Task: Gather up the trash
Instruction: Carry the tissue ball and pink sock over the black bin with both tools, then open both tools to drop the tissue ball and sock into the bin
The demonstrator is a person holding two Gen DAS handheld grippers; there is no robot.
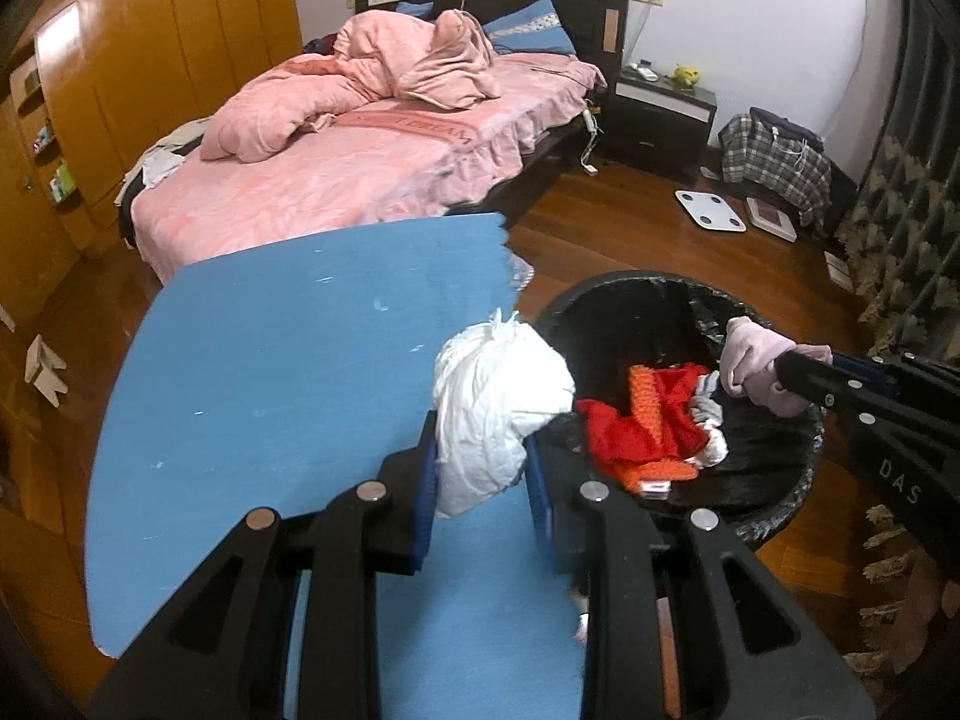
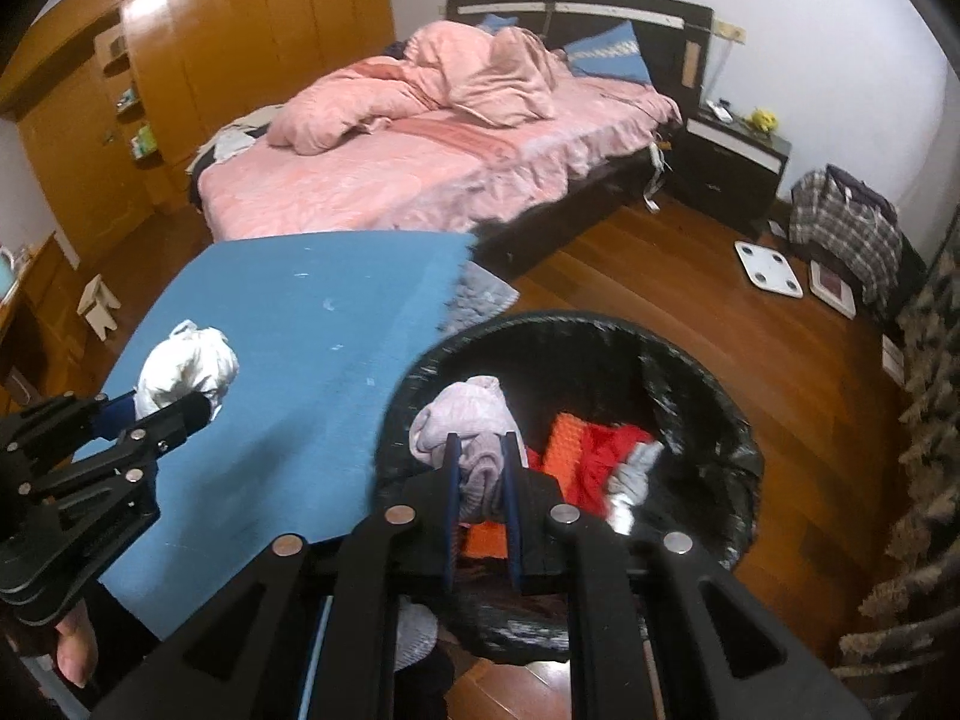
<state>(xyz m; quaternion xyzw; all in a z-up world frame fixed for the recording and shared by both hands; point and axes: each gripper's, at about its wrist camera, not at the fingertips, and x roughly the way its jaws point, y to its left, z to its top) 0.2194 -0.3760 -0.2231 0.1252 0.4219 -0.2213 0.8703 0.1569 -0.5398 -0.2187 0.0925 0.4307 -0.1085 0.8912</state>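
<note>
Over the black-lined bin (image 2: 708, 420), both grippers carry crumpled trash.
Left gripper (image 1: 480, 468) clamps a white wad (image 1: 498, 402) above the blue mat (image 1: 270, 360), beside the rim; right gripper (image 2: 483, 468) pinches a pale pink wad (image 2: 474, 420) over the bin's red and orange scraps (image 2: 594, 456). Gripper bodies hide each wad's underside.

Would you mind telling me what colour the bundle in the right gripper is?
Pale pinkish-lilac; the bundle shows best in the right wrist view, over the bin.
</note>
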